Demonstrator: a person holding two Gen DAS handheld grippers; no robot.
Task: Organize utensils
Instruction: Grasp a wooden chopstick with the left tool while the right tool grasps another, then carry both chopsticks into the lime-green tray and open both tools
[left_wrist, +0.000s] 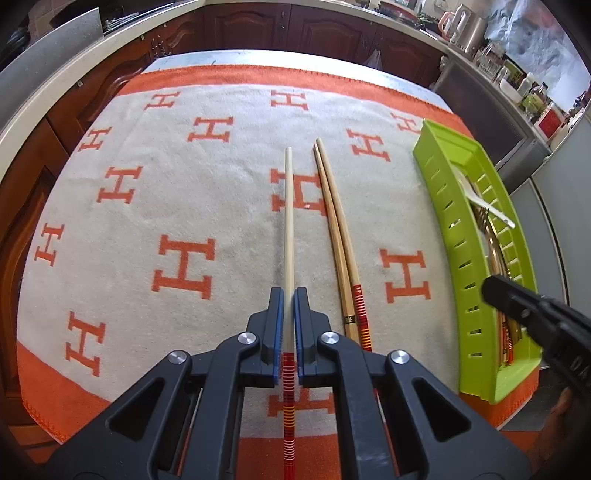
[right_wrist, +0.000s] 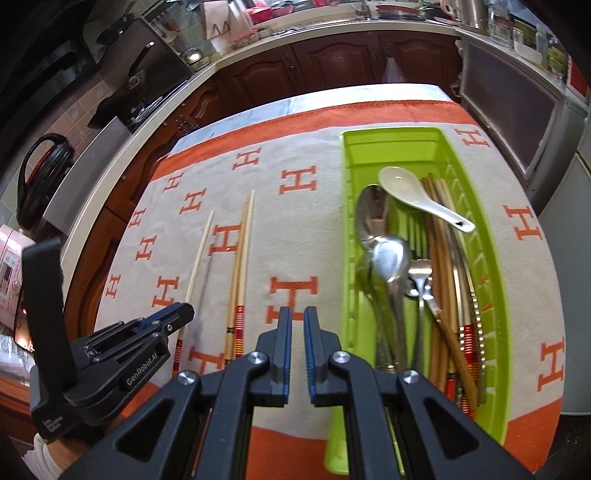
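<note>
Now the left gripper (left_wrist: 289, 314) clamps 1 pale chopstick (left_wrist: 289, 221) pointing to 12 o'clock; 2 more (left_wrist: 338, 229) lie at its 3 o'clock. Right gripper (right_wrist: 297, 321), clenched and seemingly empty, hovers beside the tray (right_wrist: 349, 236).

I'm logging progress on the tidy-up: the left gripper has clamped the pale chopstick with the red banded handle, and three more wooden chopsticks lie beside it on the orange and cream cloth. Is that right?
Not quite. The left gripper is clamped on the pale chopstick with the red banded handle, but only two wooden chopsticks lie beside it on the orange and cream cloth, not three. The left wrist view shows this.
</note>
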